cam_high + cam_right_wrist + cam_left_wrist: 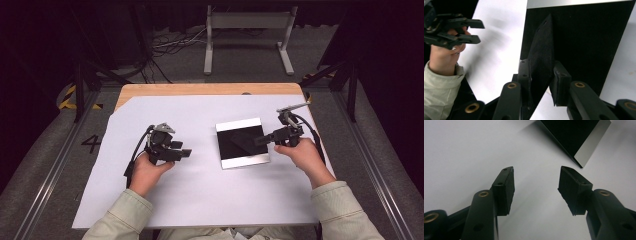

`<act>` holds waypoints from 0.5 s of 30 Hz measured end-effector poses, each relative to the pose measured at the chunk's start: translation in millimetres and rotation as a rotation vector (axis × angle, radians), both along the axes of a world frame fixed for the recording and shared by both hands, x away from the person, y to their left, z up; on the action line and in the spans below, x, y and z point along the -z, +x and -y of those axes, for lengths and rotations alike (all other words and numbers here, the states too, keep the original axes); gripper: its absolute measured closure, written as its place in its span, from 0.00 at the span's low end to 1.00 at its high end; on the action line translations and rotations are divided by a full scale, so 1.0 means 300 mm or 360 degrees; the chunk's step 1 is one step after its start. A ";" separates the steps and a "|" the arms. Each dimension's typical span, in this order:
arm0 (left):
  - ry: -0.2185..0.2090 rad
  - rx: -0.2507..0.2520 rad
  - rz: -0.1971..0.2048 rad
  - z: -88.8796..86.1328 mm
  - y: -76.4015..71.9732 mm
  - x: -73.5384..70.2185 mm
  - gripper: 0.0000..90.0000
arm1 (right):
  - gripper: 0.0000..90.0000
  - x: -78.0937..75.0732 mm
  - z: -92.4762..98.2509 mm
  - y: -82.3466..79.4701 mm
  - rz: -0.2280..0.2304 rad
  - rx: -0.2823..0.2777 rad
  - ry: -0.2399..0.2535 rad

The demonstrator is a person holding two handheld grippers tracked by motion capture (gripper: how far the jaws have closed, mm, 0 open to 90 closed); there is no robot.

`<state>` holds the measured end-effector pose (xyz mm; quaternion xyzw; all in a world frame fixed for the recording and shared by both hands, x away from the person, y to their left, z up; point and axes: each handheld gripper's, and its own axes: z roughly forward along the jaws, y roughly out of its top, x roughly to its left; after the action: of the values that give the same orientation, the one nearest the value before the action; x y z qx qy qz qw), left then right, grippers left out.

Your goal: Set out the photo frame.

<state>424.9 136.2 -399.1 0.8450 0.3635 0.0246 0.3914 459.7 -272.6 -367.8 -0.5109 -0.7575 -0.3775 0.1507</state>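
Two grippers work over one white sheet (200,195) on the table (210,89): from above, the right gripper (260,140) reaches onto one black cloth (240,142) lying on a white-edged board (239,124), while the left gripper (186,152) rests apart. In the left gripper view its jaws stand wide, empty. In the right gripper view, one raised cloth corner (541,55) stands between narrowed jaws, touching the left pad (524,75); a full pinch isn't clear.

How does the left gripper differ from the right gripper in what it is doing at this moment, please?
The left gripper is open with nothing between its jaws; the right gripper has a black sheet between its jaws. The left gripper hovers over bare white paper; the right gripper reaches over the black tray. Both are black, two-jawed and hand-held.
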 end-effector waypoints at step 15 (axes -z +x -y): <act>-0.0004 -0.0007 0.0002 0.001 -0.001 0.000 0.53 | 0.95 -0.037 -0.022 -0.029 0.0099 -0.0132 0.0112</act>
<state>424.5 135.9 -399.0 0.8438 0.3651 0.0255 0.3926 450.9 -265.8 -356.8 -0.4614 -0.7686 -0.4131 0.1605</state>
